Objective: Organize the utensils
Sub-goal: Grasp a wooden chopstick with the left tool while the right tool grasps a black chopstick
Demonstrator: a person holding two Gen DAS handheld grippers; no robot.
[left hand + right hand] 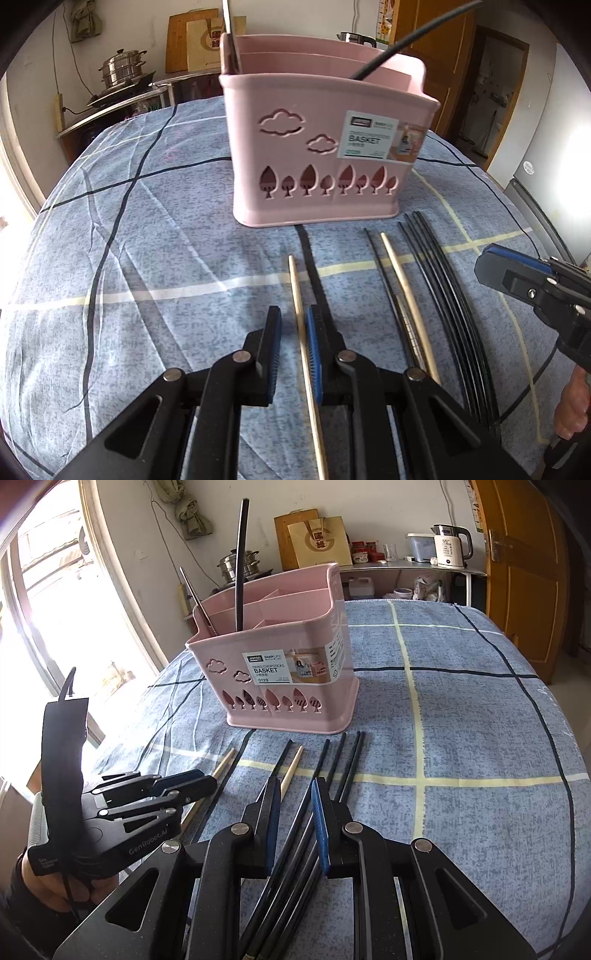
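A pink chopstick basket (317, 155) (288, 675) stands on the blue checked cloth, holding a black chopstick (241, 565) and a metal one (195, 598). Loose chopsticks lie in front of it: a wooden one (301, 332), another wooden one (402, 288) and several black ones (443, 295) (332, 775). My left gripper (293, 321) (207, 781) is open, low over the cloth, its jaws straddling the left wooden chopstick. My right gripper (295, 794) is open above the black chopsticks, its jaws either side of them; in the left wrist view it (491, 262) shows at the right.
The table's cloth (480, 720) runs wide to the right of the basket. Behind are a steel pot (122, 68), a kettle (450, 544) on a shelf, a wooden door (524, 572) and a window (55, 609).
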